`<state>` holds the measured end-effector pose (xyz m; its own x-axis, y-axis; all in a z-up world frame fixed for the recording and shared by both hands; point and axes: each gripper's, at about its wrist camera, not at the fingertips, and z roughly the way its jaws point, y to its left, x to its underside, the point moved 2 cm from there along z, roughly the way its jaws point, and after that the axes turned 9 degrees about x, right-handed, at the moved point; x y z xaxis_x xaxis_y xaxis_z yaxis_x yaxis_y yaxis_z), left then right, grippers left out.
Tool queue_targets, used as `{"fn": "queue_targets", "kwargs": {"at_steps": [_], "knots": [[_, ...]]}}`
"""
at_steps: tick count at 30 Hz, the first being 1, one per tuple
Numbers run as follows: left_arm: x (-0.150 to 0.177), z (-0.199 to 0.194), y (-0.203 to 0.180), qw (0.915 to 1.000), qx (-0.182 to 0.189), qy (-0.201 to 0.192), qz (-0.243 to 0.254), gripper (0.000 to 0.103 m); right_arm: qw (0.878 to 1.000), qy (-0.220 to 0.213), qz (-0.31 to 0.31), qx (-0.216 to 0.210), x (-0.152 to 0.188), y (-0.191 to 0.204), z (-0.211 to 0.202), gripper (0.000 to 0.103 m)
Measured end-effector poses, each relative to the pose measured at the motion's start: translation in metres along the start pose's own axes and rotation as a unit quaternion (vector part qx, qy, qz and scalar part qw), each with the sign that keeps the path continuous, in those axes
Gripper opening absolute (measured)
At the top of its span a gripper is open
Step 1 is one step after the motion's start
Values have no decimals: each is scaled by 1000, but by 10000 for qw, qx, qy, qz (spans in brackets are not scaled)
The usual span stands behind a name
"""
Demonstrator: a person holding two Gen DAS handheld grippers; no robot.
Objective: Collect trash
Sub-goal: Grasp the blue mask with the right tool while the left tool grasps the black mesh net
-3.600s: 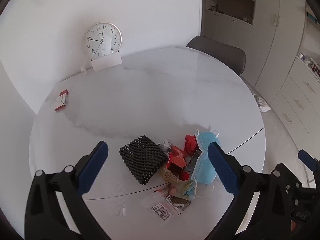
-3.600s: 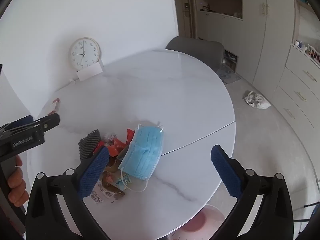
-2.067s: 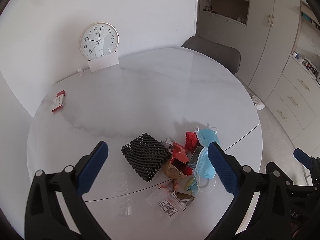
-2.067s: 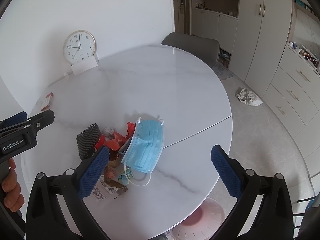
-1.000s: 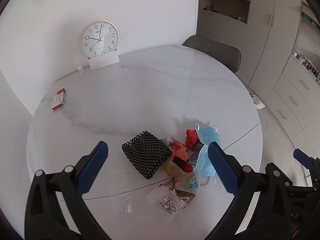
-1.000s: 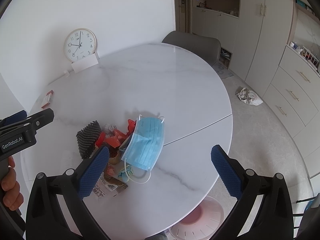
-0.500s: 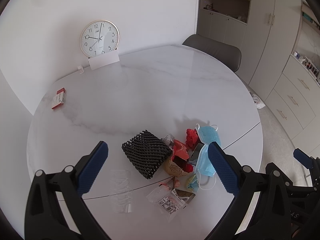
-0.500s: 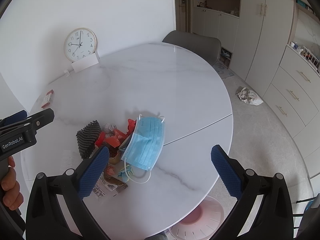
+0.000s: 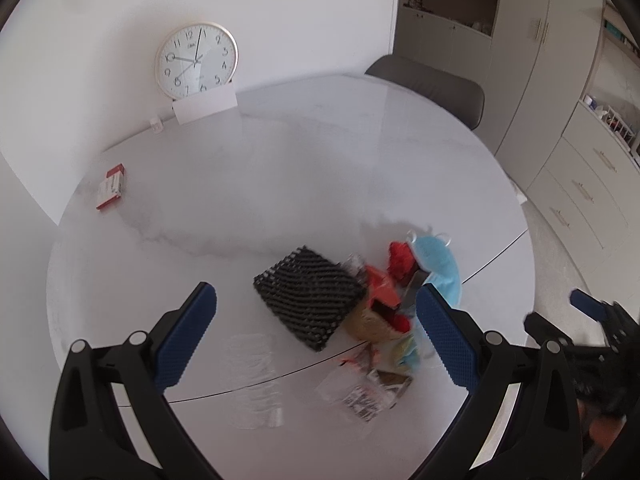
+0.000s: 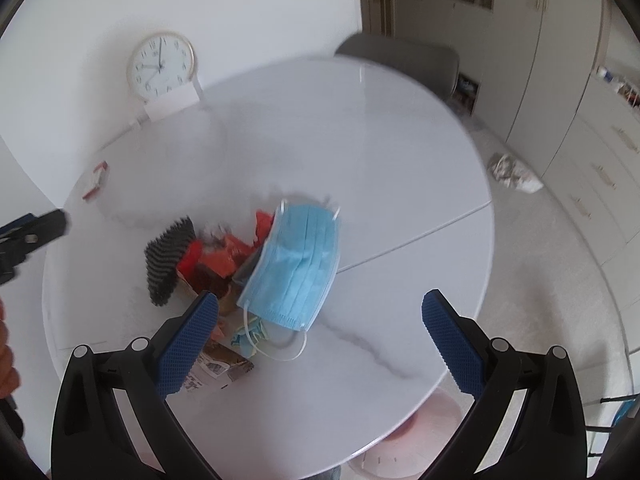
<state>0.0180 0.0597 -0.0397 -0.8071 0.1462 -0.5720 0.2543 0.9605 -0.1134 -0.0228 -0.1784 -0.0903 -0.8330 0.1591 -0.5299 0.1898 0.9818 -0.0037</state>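
Note:
A trash pile lies on the round white marble table. It holds a black foam net, red wrappers, a blue face mask, a printed packet and a clear plastic bag. My left gripper is open above the pile's near side. In the right wrist view the mask lies on top of the pile, beside the net. My right gripper is open, above the table just short of the mask.
A wall clock with a white card leans at the table's far edge. A small red and white box lies at far left. A grey chair stands behind. A pink bin sits on the floor under the table's near edge. Crumpled paper lies on the floor.
Both grippers have moved forward and down toward the trash pile, which now looks larger. The views are motion-blurred. Both stay open and the trash has not moved.

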Motion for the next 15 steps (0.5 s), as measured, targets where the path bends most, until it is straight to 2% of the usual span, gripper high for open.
{"fn": "queue_targets", "kwargs": {"at_steps": [4, 7, 11, 13, 14, 15], "knots": [[5, 13, 24, 9998, -82, 180, 10, 95, 9990, 432, -11, 65, 3, 6, 51, 101], [9, 23, 40, 9995, -141, 294, 51, 95, 9968, 735, 289, -78, -2, 7, 88, 101], [12, 36, 58, 9991, -94, 376, 178, 95, 9958, 754, 457, -249, -17, 15, 111, 98], [10, 45, 64, 9987, -12, 432, 266, 95, 9956, 839, 397, -146, -24, 22, 124, 91], [10, 49, 67, 9985, 31, 456, 306, 95, 9945, 963, 393, -124, -25, 25, 134, 82], [8, 54, 69, 9982, 75, 481, 347, 95, 9931, 1075, 438, -157, -24, 27, 141, 67]]}}
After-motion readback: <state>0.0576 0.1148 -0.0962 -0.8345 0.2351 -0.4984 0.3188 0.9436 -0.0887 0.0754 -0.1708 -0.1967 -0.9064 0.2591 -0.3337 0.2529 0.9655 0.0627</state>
